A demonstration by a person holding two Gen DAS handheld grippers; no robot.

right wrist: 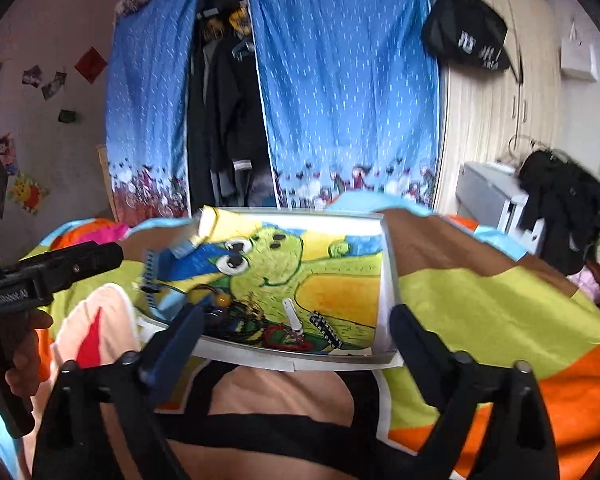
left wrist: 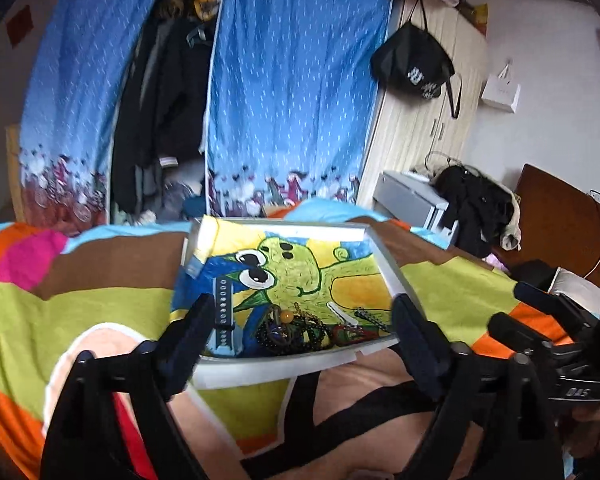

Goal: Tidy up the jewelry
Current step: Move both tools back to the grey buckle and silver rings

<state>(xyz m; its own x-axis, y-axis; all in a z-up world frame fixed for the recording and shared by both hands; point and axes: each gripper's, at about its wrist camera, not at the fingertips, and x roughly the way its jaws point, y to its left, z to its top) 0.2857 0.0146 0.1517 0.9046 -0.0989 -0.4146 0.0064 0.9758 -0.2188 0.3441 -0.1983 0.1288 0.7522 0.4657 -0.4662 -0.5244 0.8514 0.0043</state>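
the dark beads in the tray on the bed are one tangle, so single pieces are hard to tell. the watch strap lies beside them at the left, its long axis pointing away. left gripper and right gripper hover with jaws wide apart, holding nothing.

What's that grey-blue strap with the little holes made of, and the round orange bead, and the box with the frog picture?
The grey-blue watch strap with holes looks like soft matte rubber or silicone: dull, with evenly punched holes. The round orange bead seems glossy plastic or resin; a small highlight shows, though glass is possible. The shallow white box with the frog drawing looks like cardboard: thin, flat matte walls.
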